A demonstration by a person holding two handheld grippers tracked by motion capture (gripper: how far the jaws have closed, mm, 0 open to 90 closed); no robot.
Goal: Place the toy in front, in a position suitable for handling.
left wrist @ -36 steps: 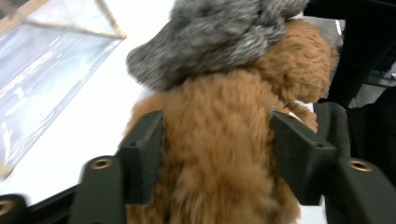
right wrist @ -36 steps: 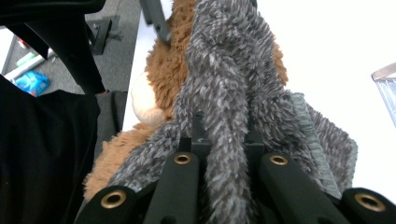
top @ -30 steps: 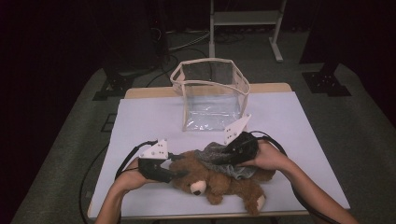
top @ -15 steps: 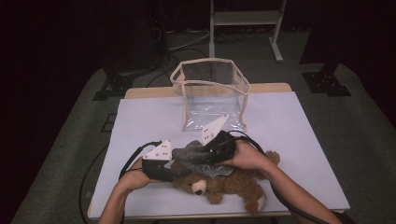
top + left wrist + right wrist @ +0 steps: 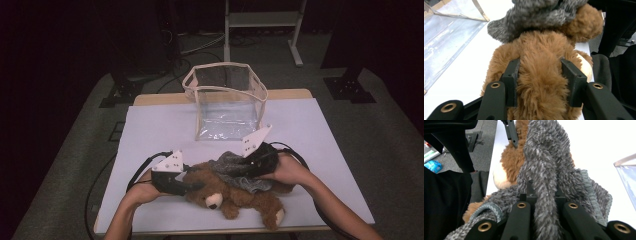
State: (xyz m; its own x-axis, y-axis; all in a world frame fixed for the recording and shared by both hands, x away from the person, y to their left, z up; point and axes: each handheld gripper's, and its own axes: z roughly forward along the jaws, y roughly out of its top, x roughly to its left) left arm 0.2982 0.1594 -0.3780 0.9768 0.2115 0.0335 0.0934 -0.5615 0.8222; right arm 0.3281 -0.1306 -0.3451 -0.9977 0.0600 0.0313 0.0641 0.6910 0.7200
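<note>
- The left gripper (image 5: pixel 192 186) is closed on the head of the brown teddy bear (image 5: pixel 235 196), a thick tuft of fur being pinched between its jaws; this is seen close up in the left gripper view, where the bear (image 5: pixel 541 82) bulges between the two pads.
- The bear is lying near the front edge of the white table (image 5: pixel 150 135), just in front of the clear bag (image 5: pixel 226 102), which stands open and apart from it.
- The grey knitted garment (image 5: pixel 235 171) is bunched over the bear's back and is touching it.
- The right gripper (image 5: pixel 252 167) is clamped on a fold of that garment (image 5: pixel 544 182), the jaws being nearly together around the fabric.
- The step in hand is judged to be working the garment along the bear's body.
- The head should be held steady while the fabric is drawn smoothly, so that no fur is caught with it.
</note>
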